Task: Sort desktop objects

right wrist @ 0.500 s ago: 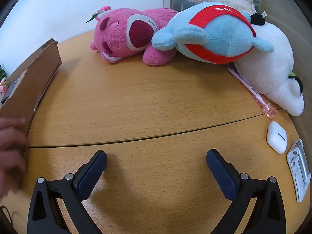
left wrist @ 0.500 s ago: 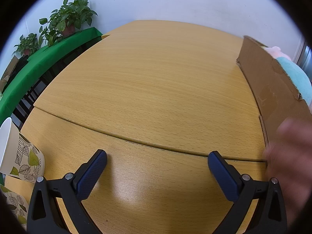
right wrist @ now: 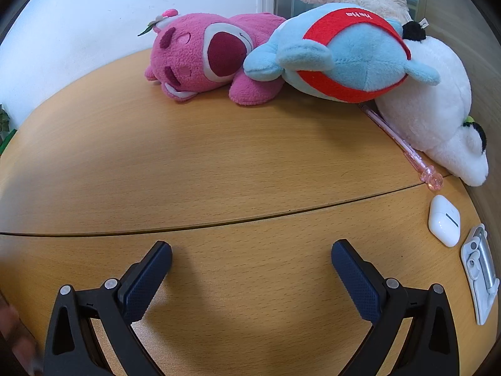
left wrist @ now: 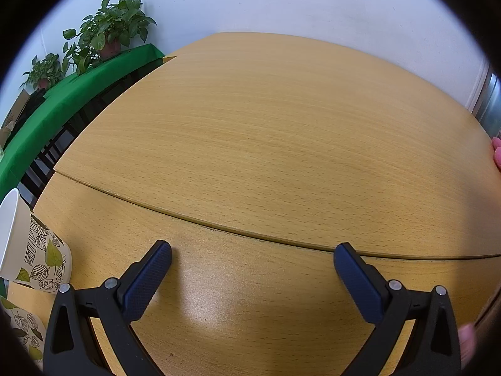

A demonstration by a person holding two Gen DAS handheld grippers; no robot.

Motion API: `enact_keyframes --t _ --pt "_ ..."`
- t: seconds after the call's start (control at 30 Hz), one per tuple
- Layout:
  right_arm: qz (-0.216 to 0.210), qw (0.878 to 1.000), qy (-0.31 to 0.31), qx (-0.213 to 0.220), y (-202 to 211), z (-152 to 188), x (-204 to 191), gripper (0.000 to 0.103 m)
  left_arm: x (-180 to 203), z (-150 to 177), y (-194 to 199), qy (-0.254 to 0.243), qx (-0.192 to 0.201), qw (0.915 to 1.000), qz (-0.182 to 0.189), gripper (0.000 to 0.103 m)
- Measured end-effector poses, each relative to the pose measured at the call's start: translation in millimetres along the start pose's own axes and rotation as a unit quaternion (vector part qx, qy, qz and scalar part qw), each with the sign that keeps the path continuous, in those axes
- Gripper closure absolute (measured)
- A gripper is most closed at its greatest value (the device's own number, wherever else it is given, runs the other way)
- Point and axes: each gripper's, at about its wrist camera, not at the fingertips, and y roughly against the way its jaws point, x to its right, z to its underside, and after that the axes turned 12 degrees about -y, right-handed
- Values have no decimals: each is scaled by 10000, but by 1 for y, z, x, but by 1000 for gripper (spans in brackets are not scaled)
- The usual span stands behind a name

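Pale wood tabletop (right wrist: 219, 163) under both tools. Left gripper (left wrist: 252, 263) low over bare boards, jaws spread wide, holding nothing; leaf-print paper cup (left wrist: 34, 250) off at its left. Right gripper (right wrist: 250, 260) likewise, jaws wide apart and empty. Far ahead: pink plush (right wrist: 206, 56) touching blue plush (right wrist: 347, 53), white plush (right wrist: 432, 109) beside. Pink pen (right wrist: 404, 147) alongside that, white earbud case (right wrist: 444, 221) near the right edge.
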Motion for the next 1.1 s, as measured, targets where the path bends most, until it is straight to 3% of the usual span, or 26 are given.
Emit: enact_keyframes --t 1.1 --pt "-1 10000 1 5 -1 3 -4 0 1 -5 -5 17 -20 10000 -19 0"
